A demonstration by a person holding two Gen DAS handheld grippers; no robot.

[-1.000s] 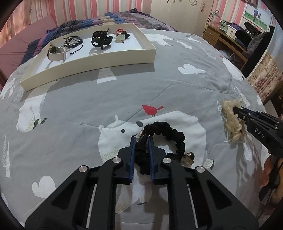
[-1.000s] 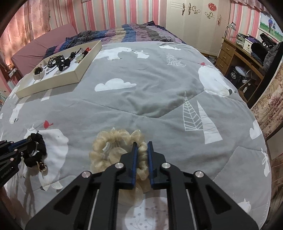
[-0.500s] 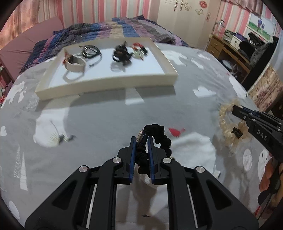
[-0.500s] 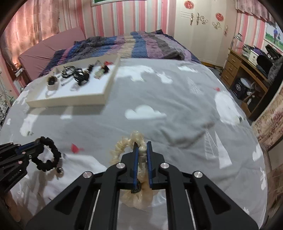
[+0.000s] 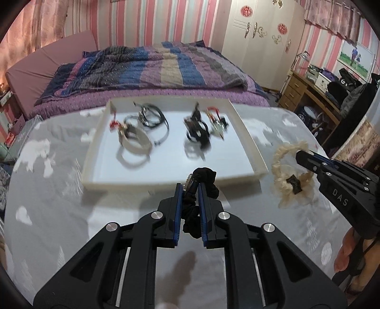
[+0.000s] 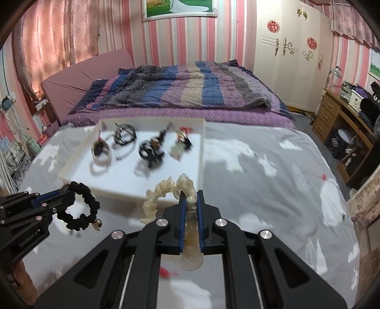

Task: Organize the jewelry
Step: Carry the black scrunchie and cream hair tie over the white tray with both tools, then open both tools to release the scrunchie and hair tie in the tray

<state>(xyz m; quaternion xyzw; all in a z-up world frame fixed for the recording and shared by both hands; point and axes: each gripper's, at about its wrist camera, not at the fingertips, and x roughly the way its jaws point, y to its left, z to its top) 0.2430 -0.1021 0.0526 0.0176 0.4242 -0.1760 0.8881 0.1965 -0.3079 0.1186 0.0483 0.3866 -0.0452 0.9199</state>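
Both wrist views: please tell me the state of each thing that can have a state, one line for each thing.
Left gripper: shut on the black fabric scrunchie.
Black fabric scrunchie: lifted off the bed, hanging from the left gripper.
Right gripper: shut on the cream ruffled scrunchie.
Cream ruffled scrunchie: lifted, hanging from the right gripper.
White shallow tray: open, lying on the grey bedspread, four accessories inside.

Pink-and-white striped walls (image 6: 180, 42) close the room in. A white wardrobe (image 6: 292, 57) with red ornaments stands at the back, a wooden desk (image 6: 337, 118) to the right, pink curtains (image 6: 47, 42) left, a framed picture (image 6: 178, 7) above the bed (image 6: 180, 95).
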